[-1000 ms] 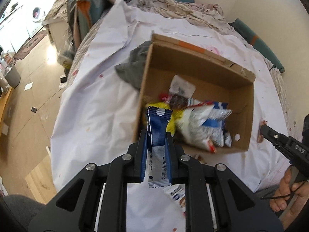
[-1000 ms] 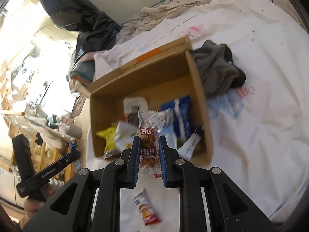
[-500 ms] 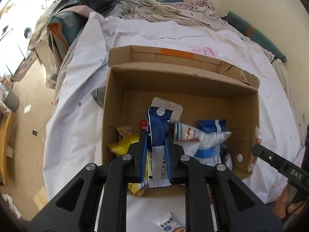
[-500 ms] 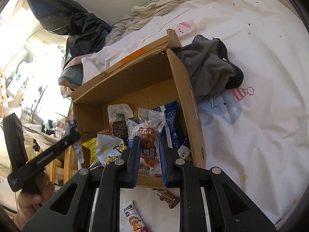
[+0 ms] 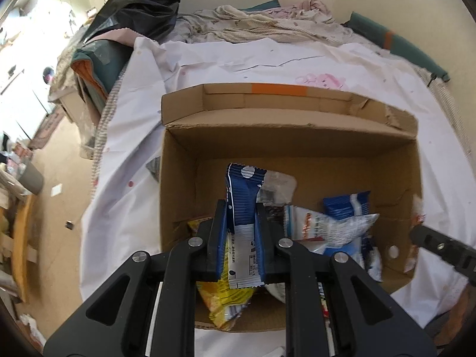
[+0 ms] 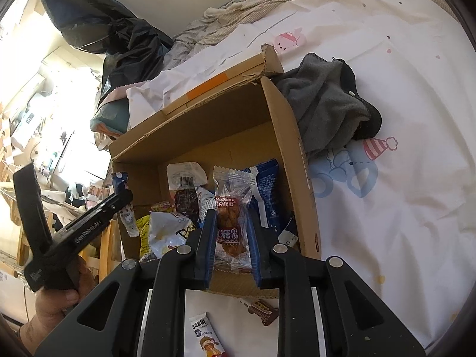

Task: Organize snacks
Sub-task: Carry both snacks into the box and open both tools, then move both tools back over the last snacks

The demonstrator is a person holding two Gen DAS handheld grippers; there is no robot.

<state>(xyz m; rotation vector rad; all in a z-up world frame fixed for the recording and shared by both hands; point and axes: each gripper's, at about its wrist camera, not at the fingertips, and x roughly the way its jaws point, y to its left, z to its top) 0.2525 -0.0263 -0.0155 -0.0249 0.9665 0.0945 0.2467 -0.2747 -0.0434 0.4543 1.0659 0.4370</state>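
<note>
We record a cardboard box (image 5: 297,148) standing open on a bed covered with a white printed sheet (image 6: 401,178).

Left tongs (image 5: 240,232): closed tight on a blue and white snack packet (image 5: 242,208), held upright over the near part of the box interior. Seen from the right wrist view, the left tongs (image 6: 123,196) reach in from the box's left side, gripped by the person's hand (image 6: 59,303).

Right tongs (image 6: 232,238): jaws opening, with a clear packet of brown twisted snack (image 6: 230,217) between them; the left pad lies against the wrapper, and on the right a slim gap shows. This packet stands over the near edge of the box.

Contents of the box, as far as we can make out:
- a yellow packet (image 5: 223,297) at the near left;
- a white and red crinkled packet (image 5: 327,226) in the middle;
- a blue packet (image 5: 346,205) toward the right;
- a clear pouch with dark contents (image 6: 184,190) against the far wall.

On the sheet before the box: a white packet with a cartoon figure (image 6: 205,339) and a small brown wrapper (image 6: 261,309).

Beside the box's right wall: a crumpled grey garment (image 6: 327,104), touching the cardboard.

At the far edge of the bed: a black plastic bag (image 5: 142,0) and rumpled bedding (image 5: 267,23).
</note>
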